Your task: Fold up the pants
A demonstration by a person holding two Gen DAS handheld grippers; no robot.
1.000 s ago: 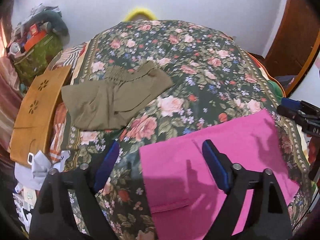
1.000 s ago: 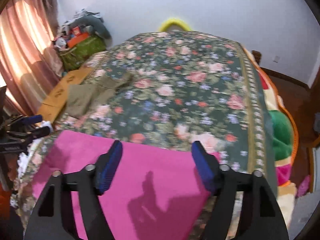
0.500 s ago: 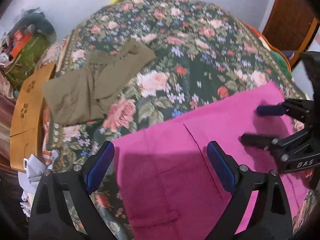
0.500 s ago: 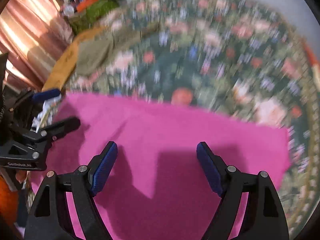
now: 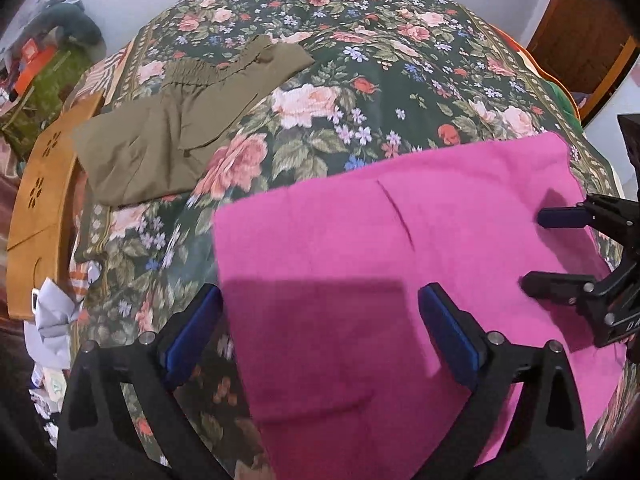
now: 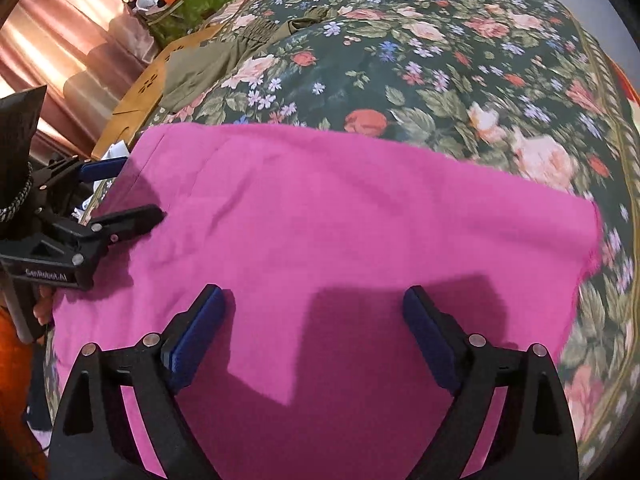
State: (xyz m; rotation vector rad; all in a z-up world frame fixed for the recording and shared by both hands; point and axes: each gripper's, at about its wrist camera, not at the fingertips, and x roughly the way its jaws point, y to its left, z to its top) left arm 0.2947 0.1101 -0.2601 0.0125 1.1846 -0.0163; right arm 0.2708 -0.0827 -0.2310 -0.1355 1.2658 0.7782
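Note:
Pink pants point(image 5: 360, 248) lie flat on the near part of a floral bed cover point(image 5: 360, 60); they also fill the right wrist view point(image 6: 340, 220). My left gripper point(image 5: 320, 328) is open and empty, hovering over the pants' left end. My right gripper point(image 6: 312, 328) is open and empty over the pants' right half. The right gripper also shows at the right edge of the left wrist view point(image 5: 536, 248), and the left gripper shows at the left of the right wrist view point(image 6: 120, 192).
Folded olive-green pants point(image 5: 180, 128) lie at the back left of the bed. A wooden board point(image 5: 44, 208) leans at the bed's left side, with a pile of bags point(image 5: 44, 64) behind it. A wooden door point(image 5: 584, 32) stands at the right.
Both grippers have dropped lower and moved in over the pink pants. The jaws have stayed open.

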